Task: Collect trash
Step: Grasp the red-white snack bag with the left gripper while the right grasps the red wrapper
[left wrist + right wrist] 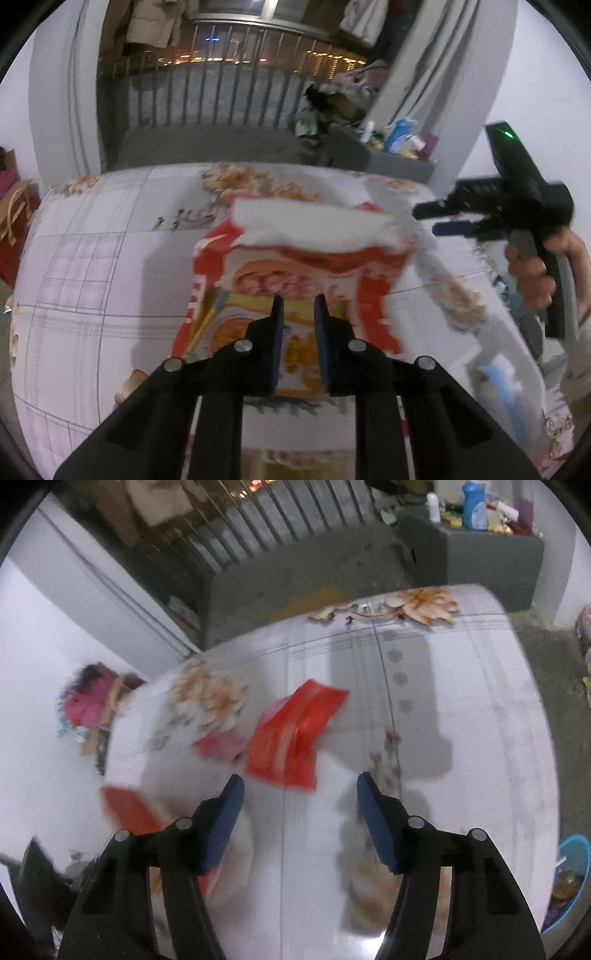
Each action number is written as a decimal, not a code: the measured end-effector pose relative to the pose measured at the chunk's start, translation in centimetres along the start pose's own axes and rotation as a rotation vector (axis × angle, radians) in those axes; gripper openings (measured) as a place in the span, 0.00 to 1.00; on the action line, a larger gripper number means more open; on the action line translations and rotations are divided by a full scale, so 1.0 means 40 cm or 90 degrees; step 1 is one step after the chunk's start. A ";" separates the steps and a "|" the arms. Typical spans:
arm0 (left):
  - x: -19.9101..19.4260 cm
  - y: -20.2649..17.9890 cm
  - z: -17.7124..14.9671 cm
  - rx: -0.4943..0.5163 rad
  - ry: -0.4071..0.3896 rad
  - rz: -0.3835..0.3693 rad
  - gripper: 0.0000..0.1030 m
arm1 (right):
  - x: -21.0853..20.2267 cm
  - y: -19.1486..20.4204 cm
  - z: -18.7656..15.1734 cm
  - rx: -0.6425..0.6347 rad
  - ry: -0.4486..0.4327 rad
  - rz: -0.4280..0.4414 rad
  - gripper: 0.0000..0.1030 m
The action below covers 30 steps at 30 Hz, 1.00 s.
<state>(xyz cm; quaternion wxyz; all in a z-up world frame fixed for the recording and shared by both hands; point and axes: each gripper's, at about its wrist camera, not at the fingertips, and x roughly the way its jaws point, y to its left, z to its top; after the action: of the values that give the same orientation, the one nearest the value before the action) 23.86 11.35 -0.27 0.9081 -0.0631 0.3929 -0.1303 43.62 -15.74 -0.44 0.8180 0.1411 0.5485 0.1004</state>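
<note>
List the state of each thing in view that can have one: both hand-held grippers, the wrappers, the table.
Left hand-held gripper: jaws narrow, over the snack bag; grip unclear.
Right hand-held gripper: open, nothing between the jaws.
Snack bag: torn open at the top, white inside showing, blurred.
Red wrapper: lying flat on the table, not held.
Pink wrapper: lying on the table, blurred.
Table: covered by a flower-print cloth.

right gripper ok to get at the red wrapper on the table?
Probably yes. The right gripper stands open, pointing down at the table, and the red wrapper lies flat just ahead of its fingertips with nothing between.
</note>
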 end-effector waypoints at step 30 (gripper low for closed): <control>-0.034 0.023 -0.165 -0.010 0.043 0.046 0.09 | 0.043 0.200 -0.316 -0.187 0.066 -0.016 0.20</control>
<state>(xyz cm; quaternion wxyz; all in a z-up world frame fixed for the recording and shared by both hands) 18.31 12.54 -4.02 0.8978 -0.0513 0.4266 -0.0964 32.47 -6.14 -3.72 0.8014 0.0081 0.5714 0.1766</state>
